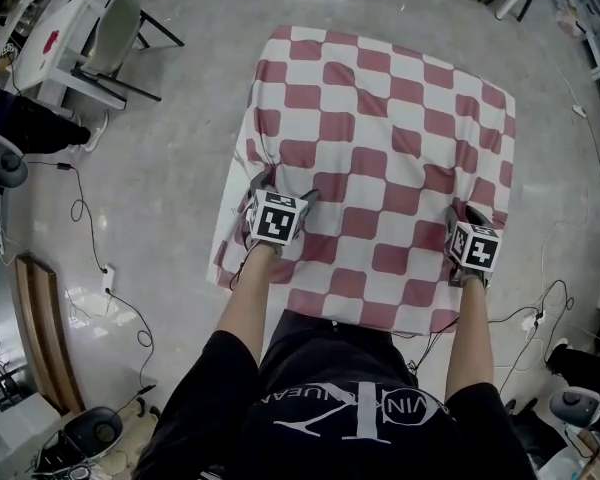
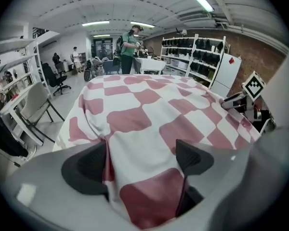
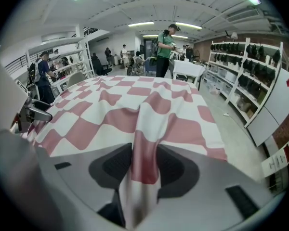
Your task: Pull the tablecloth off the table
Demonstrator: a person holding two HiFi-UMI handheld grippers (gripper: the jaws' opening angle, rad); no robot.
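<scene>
A red-and-white checked tablecloth (image 1: 380,138) covers a small square table and hangs over its edges. My left gripper (image 1: 283,190) is at the near left part of the cloth. In the left gripper view its jaws stand wide apart, and the tablecloth (image 2: 149,100) lies loosely between the pads (image 2: 195,158) without being squeezed. My right gripper (image 1: 461,212) is at the near right part. In the right gripper view its pads (image 3: 113,165) press on both sides of a raised fold of the tablecloth (image 3: 144,153). The table under the cloth is hidden.
A chair (image 1: 115,33) and a white desk (image 1: 55,38) stand on the floor at the far left, and cables (image 1: 90,228) trail beside the table. A person in green (image 2: 130,49) stands beyond the table's far side. Shelves (image 3: 250,76) line the right wall.
</scene>
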